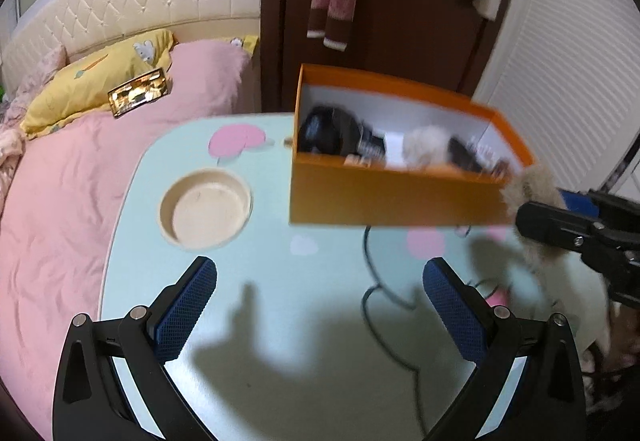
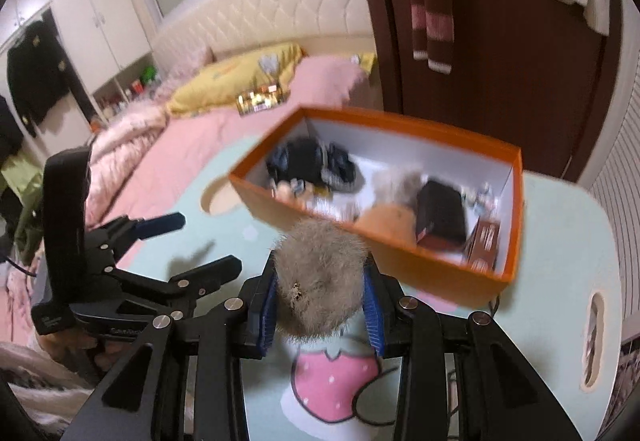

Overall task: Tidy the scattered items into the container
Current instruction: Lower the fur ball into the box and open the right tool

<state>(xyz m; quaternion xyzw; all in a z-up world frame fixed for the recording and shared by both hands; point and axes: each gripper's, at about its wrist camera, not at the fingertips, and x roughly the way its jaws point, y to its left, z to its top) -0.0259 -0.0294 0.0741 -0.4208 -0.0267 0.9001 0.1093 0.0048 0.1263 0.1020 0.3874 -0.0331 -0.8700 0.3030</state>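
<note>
1 fur pompom [image 2: 318,279]: clenched between the blue pads of the right gripper [image 2: 322,305], above the worktop [image 2: 560,241]. 1 orange box [image 2: 436,273]: set just ahead of and slightly right of the pompom, long axis running left to right, several items already inside. Left gripper [image 1: 320,305]: released, nothing between its fingers, farther from the box. 1 round recess [image 1: 206,209] noted in the worktop.

Warm indoor light; sharp shadows on the tabletop [image 1: 248,373]; orange box [image 1: 384,197] motion-blurred; fisheye edges bend, corners dark.
</note>
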